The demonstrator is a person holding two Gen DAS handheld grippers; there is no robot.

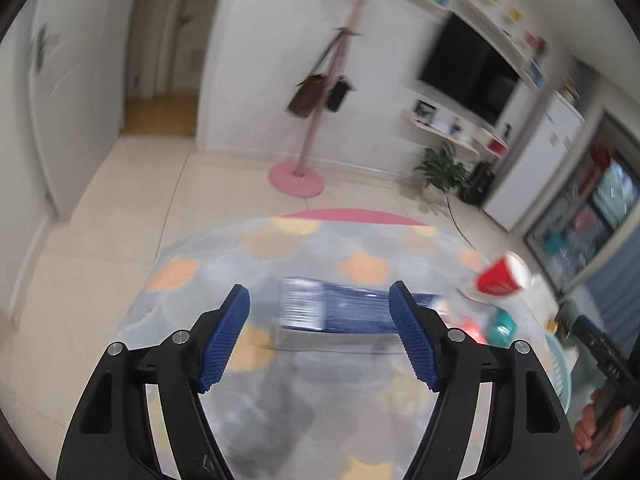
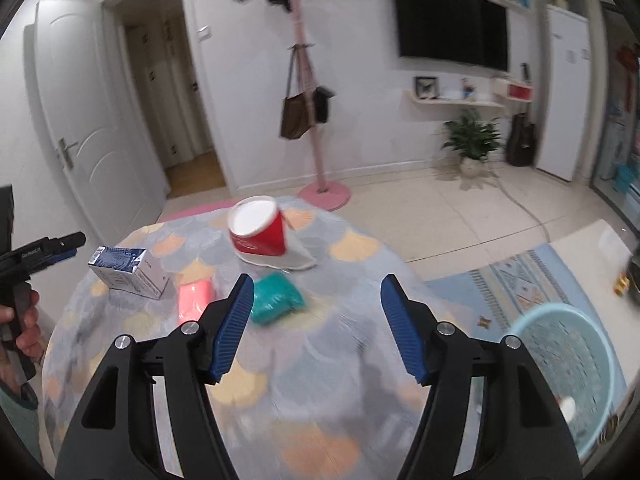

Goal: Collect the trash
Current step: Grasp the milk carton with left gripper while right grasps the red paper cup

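Both hand-held grippers, left gripper [image 1: 320,334] and right gripper [image 2: 318,326], tilt downward at lower centre, jaws apart and empty, above the round table [image 2: 320,400] bearing a tipped red cup [image 2: 262,236].

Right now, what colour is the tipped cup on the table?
Red cup, white inside; clearest in the right wrist view.

Left-wrist view motion-blurred; blue box [image 1: 340,308] print prob. unreadable.
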